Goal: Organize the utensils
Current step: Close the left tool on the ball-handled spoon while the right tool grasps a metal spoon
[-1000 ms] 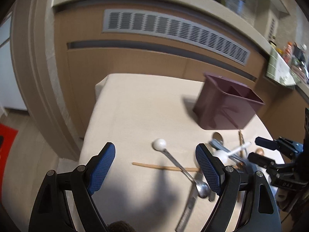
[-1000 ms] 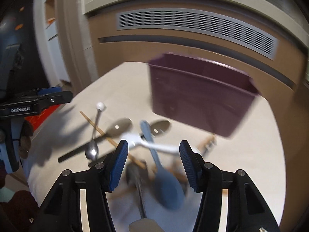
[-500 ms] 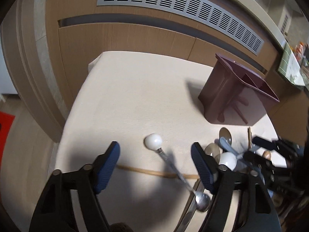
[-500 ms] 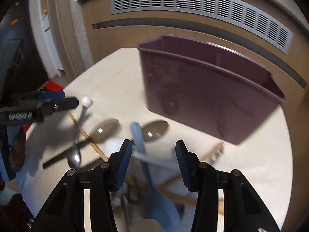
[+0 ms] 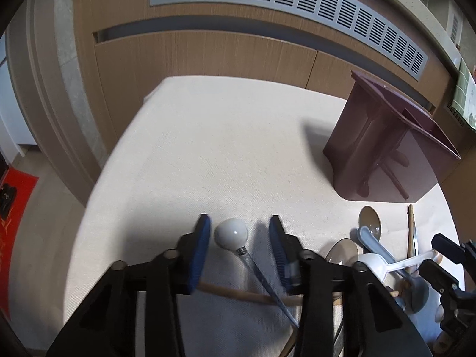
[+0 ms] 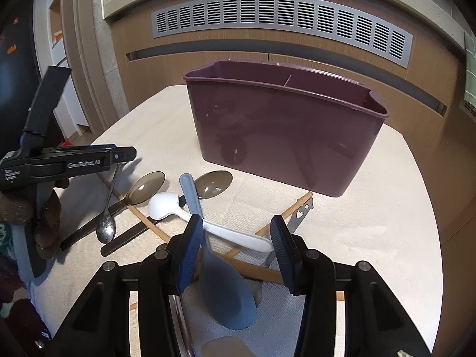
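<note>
A cream cloth-covered bench [image 6: 372, 208] carries a purple divided caddy [image 6: 285, 131] toward its far edge, with spoons [image 6: 208, 232], chopsticks [image 6: 142, 217] and a ball-handled metal spoon [image 5: 232, 235] scattered nearer the front.

Both cameras sit just behind their own blue-padded fingers and look steeply down and forward over the cloth-covered table [image 5: 208, 136] toward the wooden cabinet [image 6: 297, 47] with its vent. The left view sits close above the table's left part, the purple caddy [image 5: 377, 145] at its right. The right view faces the caddy squarely and near. Both share the caddy and the pile of spoons [image 6: 166, 205].
</note>
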{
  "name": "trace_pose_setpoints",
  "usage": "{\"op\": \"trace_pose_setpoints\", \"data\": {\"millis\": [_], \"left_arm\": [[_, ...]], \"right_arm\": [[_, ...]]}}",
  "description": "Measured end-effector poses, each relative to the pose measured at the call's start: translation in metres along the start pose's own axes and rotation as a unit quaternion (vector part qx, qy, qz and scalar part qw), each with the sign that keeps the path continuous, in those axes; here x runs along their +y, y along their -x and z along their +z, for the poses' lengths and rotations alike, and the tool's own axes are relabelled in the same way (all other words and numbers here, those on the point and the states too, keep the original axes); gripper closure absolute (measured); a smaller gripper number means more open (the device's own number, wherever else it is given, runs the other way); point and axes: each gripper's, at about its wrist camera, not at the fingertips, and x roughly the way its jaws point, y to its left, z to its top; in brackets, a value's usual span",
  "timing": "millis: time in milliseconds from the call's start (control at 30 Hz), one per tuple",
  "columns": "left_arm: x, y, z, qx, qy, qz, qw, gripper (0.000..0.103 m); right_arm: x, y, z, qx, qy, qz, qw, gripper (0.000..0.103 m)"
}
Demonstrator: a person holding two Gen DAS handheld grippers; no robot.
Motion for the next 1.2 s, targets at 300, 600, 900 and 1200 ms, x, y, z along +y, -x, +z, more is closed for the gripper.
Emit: {"op": "trace_pose_setpoints", "data": {"millis": [300,600,900,1200], "left_arm": [[0.007,0.006,0.002,-0.016,-0.006,-0.017,0.9997,0.080],[0.029,0.068,-0.006,-0.081,-0.037,-0.027,0.9956,0.080],[0.054,0.099,0.000,-0.107,-0.033,-0.031,0.9932,0.080],[0.059,0.103,0.007,-0.116,-0.040,-0.026,0.9922,0.080]], "right_arm": [[0.005,-0.001,0.004,-0.001,-0.022,0.022,1.000,0.059],[0.054,-0.026,0.025,0.020,-0.022,0.102,0.994,0.059],[0.086,-0.086,0.054,0.074,-0.053,0.105,0.990,0.059],[0.130,-0.114,0.077,0.070,0.013,0.098,0.993,0.093]]}}
